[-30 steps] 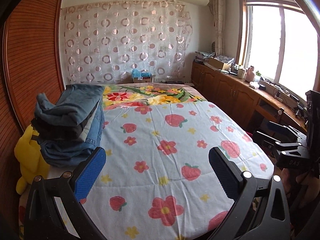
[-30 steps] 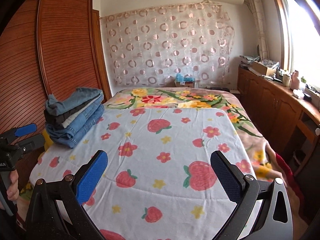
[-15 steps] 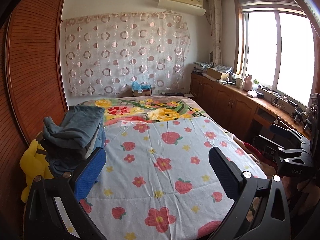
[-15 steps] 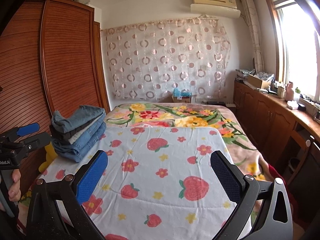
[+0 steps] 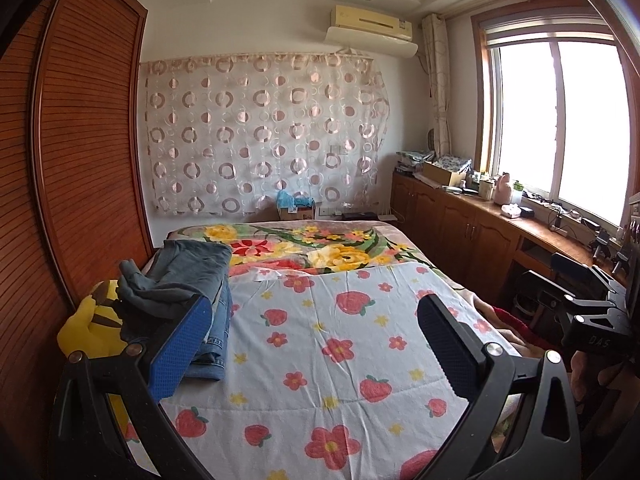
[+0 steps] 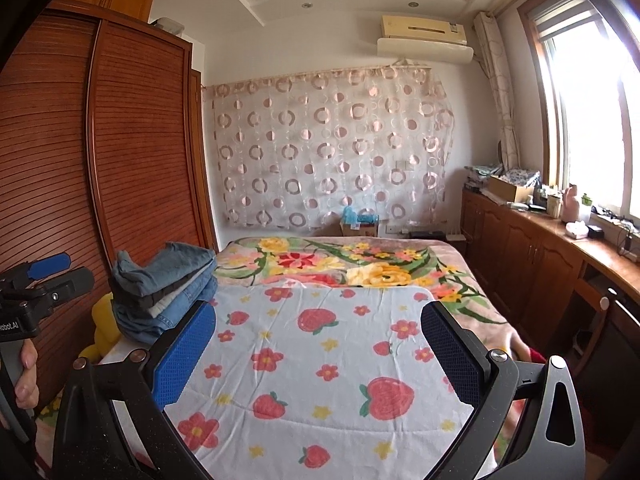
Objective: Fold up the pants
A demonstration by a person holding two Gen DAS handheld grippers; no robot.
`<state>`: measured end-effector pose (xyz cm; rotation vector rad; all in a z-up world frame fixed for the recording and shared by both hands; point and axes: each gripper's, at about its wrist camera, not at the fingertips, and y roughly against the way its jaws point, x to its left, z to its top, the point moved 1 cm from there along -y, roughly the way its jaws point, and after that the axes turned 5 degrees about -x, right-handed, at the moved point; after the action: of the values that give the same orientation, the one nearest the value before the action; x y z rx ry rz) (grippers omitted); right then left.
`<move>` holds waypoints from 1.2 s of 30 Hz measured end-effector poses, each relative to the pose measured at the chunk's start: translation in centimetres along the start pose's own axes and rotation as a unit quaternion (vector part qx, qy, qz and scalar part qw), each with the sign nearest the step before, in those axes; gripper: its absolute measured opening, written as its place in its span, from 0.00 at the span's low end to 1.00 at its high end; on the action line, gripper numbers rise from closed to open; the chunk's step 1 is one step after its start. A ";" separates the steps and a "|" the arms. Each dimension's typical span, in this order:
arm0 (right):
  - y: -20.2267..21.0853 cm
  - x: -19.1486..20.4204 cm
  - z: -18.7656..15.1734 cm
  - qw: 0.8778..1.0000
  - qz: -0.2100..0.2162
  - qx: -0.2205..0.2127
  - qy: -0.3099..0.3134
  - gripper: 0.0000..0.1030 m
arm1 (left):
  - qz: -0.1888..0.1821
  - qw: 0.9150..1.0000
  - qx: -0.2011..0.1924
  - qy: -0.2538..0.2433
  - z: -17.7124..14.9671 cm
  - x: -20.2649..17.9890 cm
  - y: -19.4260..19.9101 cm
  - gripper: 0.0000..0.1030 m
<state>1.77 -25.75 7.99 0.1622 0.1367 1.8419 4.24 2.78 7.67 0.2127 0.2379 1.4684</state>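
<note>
- My left gripper (image 5: pixel 312 340) is held above the near end of the bed, its two blue-padded fingers (image 5: pixel 180 348) spread wide with nothing between them.
- My right gripper (image 6: pixel 316 354) hangs the same way, fingers (image 6: pixel 186 354) far apart and empty; from the left view its black body shows at the right edge.
- My left hand (image 6: pixel 26 376) grips the handle of its tool at the left edge of the right view.
- Under both grippers lies a white quilt (image 5: pixel 340 360) printed with strawberries and flowers, bare where my fingers frame it.
- The pants (image 6: pixel 168 288) sit folded in a stack of jeans and grey pieces on the left side of the quilt, well apart from both grippers.
- A yellow plush toy (image 5: pixel 88 328) is wedged between that stack and the wooden wardrobe (image 6: pixel 80 160).
- Beyond the quilt, a floral blanket (image 5: pixel 312 246) covers the far half of the bed.
- Farthest off hang the circle-patterned curtain (image 5: pixel 260 132), the air conditioner (image 5: pixel 372 28), and, at the right, the window (image 5: pixel 560 120) above a cluttered wooden counter (image 5: pixel 500 216).
</note>
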 end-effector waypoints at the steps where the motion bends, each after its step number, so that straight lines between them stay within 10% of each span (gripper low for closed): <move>1: -0.1 0.1 0.0 1.000 0.003 0.001 -0.001 0.99 | 0.002 1.000 -0.001 0.001 0.0 0.1 0.1 1.00; 36: -0.3 0.1 -0.4 1.000 0.001 0.001 0.005 0.99 | 0.007 1.000 0.000 0.000 0.0 0.7 0.2 1.00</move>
<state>1.90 -25.56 7.58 0.1540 0.1460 1.8441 4.09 3.46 7.72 0.2153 0.2373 1.4818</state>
